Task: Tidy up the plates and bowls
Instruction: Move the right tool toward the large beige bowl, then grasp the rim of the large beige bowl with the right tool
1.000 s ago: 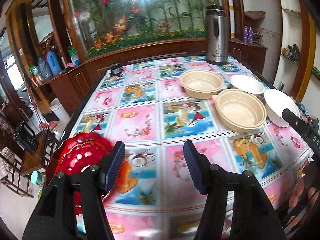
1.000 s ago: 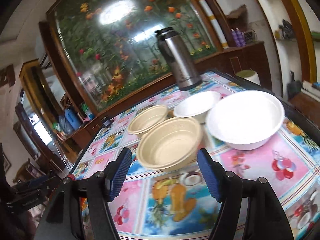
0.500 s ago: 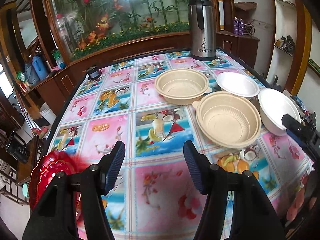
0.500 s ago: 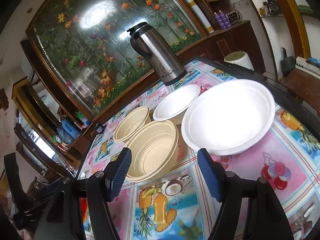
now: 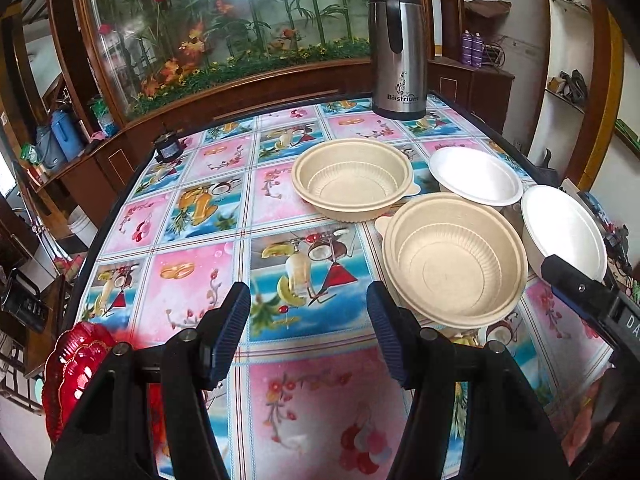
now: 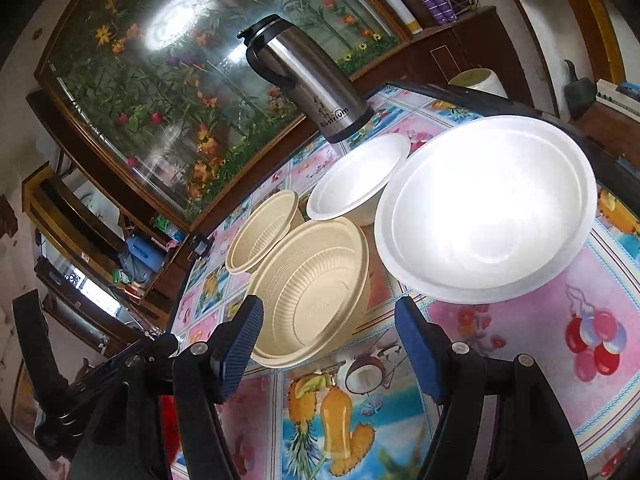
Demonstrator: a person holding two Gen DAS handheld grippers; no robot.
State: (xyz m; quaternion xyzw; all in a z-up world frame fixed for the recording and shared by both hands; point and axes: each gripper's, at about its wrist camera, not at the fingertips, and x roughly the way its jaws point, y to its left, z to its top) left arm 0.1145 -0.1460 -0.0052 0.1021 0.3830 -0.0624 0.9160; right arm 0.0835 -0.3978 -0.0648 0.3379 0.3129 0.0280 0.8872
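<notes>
Both empty, open claws (image 5: 308, 334) (image 6: 328, 344) nearer bowls (image 5: 454, 258) on fruit-print tablecloth (image 5: 200, 272), aquarium (image 5: 240, 20) behind.

A steel thermos jug (image 5: 397, 46) with a black lid and handle is standing upright near the far edge of the bench (image 5: 192, 280), which is wearing a glossy cloth of pink and blue fruit-and-drink squares. A small dark object (image 5: 168, 147), too small to identify, is sitting at the bench's far left corner. Behind the far edge, a wood-framed glass case (image 5: 224, 28) is displaying bamboo stems and orange and red flowers. Two purple bottles (image 5: 472, 49) are standing on a wooden cabinet (image 5: 472, 92) beyond the far right corner.
</notes>
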